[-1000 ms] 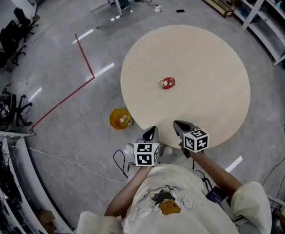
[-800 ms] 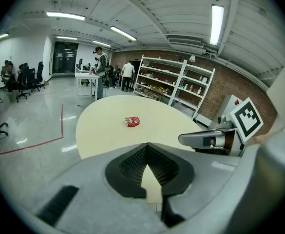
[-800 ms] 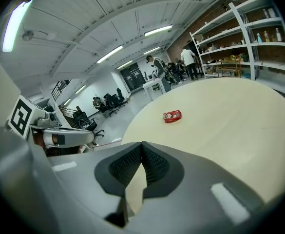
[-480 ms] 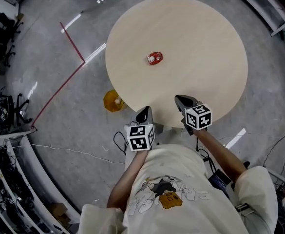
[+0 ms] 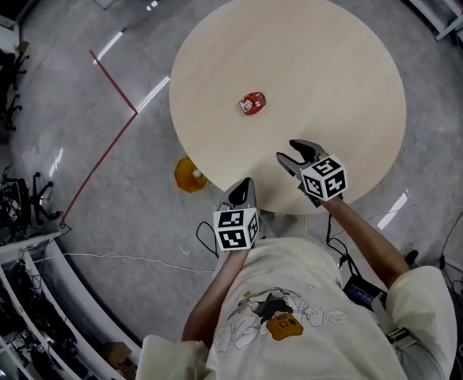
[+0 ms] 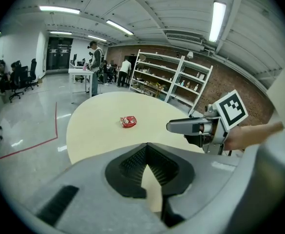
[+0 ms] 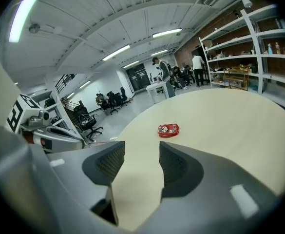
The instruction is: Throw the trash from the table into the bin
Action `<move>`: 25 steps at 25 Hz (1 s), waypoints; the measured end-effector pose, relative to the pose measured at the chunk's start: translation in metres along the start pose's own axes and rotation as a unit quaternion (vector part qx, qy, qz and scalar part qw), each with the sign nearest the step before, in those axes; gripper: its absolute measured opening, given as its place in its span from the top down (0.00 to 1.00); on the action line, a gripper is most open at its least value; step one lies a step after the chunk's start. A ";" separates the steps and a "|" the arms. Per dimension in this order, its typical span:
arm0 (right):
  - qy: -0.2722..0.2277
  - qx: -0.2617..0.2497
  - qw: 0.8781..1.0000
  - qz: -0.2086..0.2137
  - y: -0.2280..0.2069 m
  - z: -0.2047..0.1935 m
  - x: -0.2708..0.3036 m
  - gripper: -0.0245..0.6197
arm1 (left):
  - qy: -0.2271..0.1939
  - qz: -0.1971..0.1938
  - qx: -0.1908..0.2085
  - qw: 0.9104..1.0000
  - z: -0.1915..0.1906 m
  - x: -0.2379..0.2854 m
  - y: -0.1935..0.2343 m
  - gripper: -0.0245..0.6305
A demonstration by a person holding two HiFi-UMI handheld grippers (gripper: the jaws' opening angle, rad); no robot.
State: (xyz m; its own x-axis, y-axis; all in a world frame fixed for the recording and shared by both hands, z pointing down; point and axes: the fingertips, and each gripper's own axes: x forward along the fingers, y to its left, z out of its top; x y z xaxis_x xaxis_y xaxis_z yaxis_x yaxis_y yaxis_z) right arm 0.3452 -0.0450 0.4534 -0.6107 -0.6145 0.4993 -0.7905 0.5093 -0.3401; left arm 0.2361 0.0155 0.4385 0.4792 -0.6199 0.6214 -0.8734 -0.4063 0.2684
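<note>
You've just been opening your empty right gripper [image 5: 293, 153], readying for the crumpled red foil wrapper [image 5: 252, 103]; your left gripper [image 5: 243, 185] is sitting closed.

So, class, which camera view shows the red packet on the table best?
The right gripper view: the red packet looks largest there, with nothing in front of it. The left gripper view shows the packet smaller and farther off. The head view shows it from above, tiny, alone on the round table.
</note>
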 end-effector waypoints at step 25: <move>0.250 -0.408 0.876 0.067 -0.076 0.030 0.182 0.36 | 0.054 -0.063 -0.001 0.997 0.070 0.039 0.124 0.95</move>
State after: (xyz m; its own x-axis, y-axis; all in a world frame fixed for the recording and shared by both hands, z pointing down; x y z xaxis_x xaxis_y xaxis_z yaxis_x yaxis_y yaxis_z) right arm 0.2926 -0.2135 0.5463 -0.4390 -0.2794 0.8539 -0.2925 0.9431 0.1583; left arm 0.1530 -0.1058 0.4449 0.5731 -0.4878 0.6585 -0.8072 -0.4750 0.3506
